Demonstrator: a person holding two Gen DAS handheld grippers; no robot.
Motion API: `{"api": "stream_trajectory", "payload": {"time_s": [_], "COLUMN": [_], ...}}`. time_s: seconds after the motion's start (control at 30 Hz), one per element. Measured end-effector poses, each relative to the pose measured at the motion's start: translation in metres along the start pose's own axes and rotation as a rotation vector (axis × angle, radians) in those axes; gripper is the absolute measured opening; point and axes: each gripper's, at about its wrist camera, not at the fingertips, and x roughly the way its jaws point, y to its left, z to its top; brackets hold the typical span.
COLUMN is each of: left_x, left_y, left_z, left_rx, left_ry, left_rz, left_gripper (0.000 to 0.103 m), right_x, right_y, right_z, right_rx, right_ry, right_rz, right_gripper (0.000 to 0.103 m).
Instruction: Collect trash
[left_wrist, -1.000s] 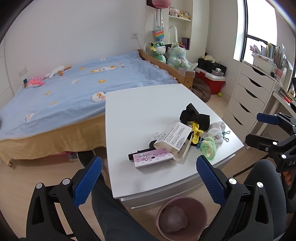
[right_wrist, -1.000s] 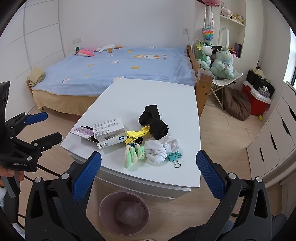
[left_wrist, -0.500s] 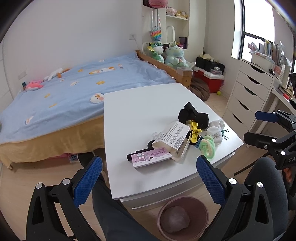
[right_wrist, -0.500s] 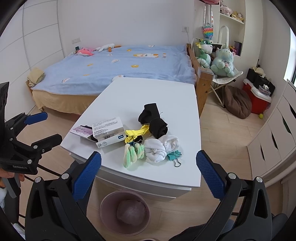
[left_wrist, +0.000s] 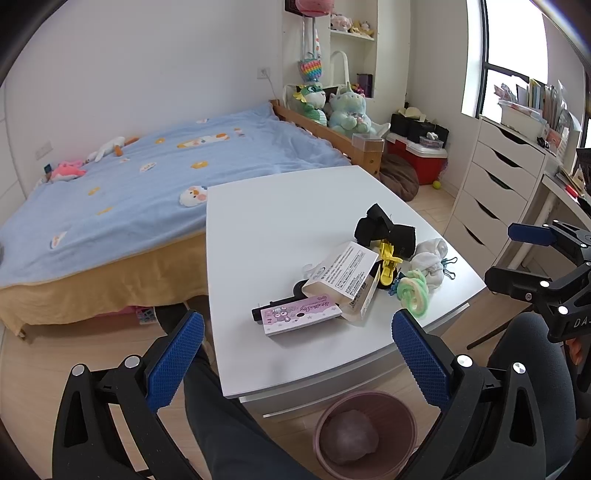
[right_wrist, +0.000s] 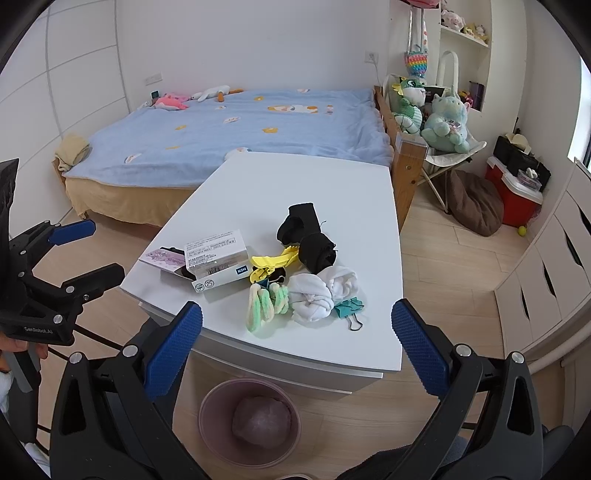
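Observation:
A white table holds a pile near its front edge: an open white carton, a pink card, black socks, white socks, a yellow clip, green hair ties and a teal binder clip. A pink bin with a bag inside stands on the floor below the front edge. My left gripper and right gripper are open, empty, held before the table.
A bed with a blue blanket lies behind the table. White drawers stand at the right. A red cooler, a brown cushion and plush toys fill the far right corner.
Both grippers stay open. The left view has shifted slightly, so the table sits a little higher and closer. The objects on the table have not moved.

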Motion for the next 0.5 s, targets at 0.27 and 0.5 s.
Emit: {"api": "stream_trajectory", "payload": {"time_s": [0.27,0.5], "left_x": [0.002,0.013], "left_y": [-0.002,-0.002], "left_z": [0.001,0.001], "left_rx": [-0.003,-0.018], "left_ry": [0.006,0.030], "left_rz": [0.000,0.004], "left_gripper": [0.098,0.098], "right_x": [0.001,0.004], "right_y": [0.000,0.000], "right_z": [-0.001,-0.004], "right_rx": [0.000,-0.001], "right_ry": [0.003,0.011], "right_rz": [0.000,0.000], "right_gripper": [0.100,0.100]}}
